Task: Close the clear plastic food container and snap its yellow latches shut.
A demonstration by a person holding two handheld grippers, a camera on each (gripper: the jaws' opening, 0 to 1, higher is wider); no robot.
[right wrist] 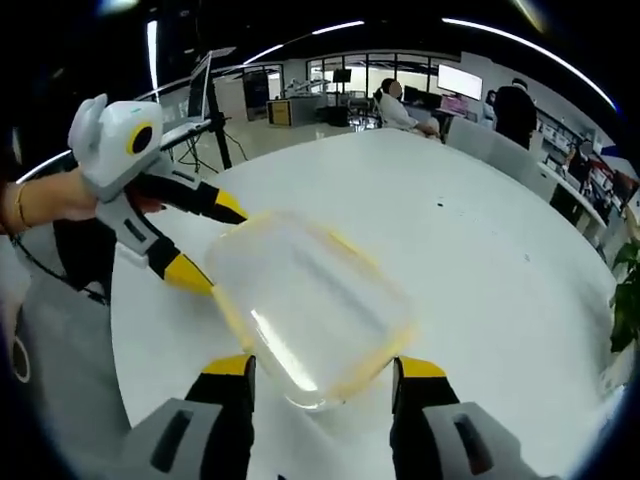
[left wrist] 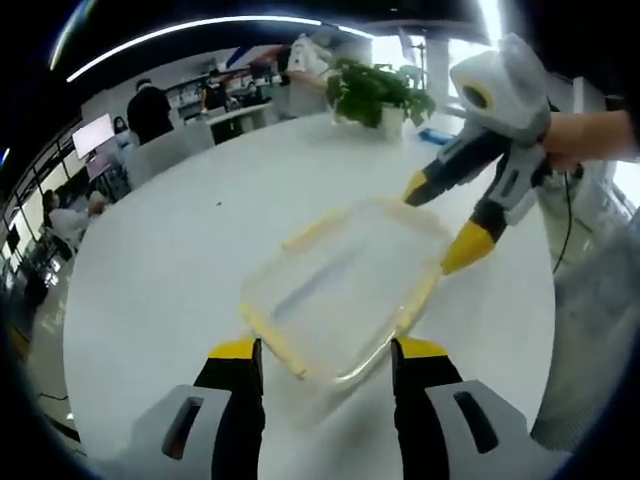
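both grippers [left wrist: 325, 348] [right wrist: 322, 365] spread wide astride opposite ends of the container [left wrist: 345, 288]

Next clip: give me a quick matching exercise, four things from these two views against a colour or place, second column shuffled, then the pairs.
Things:
1. container
2. potted plant
3. table
4. right gripper

Descriptions:
A. white, round top
B. yellow-tipped jaws open at the container's far edge in the left gripper view
C. clear with yellow latches, mid-table
D. green leaves, at the table's far edge

Pairs: 1-C, 2-D, 3-A, 4-B
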